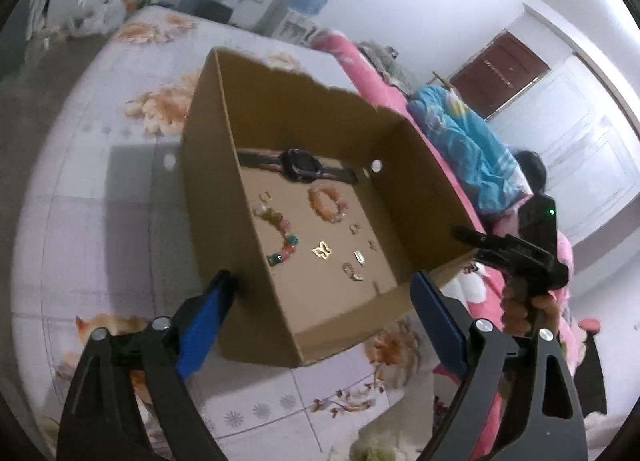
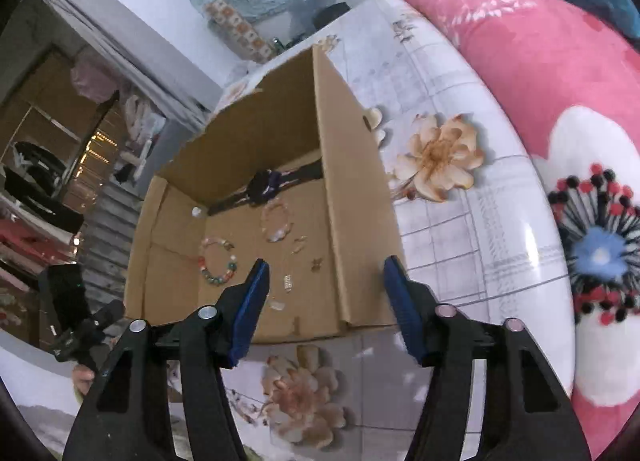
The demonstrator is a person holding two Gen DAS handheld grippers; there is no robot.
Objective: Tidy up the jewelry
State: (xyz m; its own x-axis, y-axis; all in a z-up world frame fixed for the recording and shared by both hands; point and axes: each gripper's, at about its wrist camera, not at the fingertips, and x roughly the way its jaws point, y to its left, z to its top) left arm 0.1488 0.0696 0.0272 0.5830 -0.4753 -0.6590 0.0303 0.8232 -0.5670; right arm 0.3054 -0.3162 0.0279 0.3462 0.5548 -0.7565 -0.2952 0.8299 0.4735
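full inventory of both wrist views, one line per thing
box: 1, brown cardboard, open top, on the bed
watch: 1, black, inside box along the far wall
orange bracelet: 1, orange beads, box floor near the watch
mixed bracelet: 1, multicoloured beads, box floor
butterfly charm: 1, gold, box floor
small pieces: several, gold or pale, type unclear, box floor
sheet: 1, white with peach flowers, under the box
pink blanket: 1, pink floral, beside the box
blue blanket: 1, blue, on the pink one
left gripper: 1, black with blue pads, open, empty
right gripper: 1, same, open, empty
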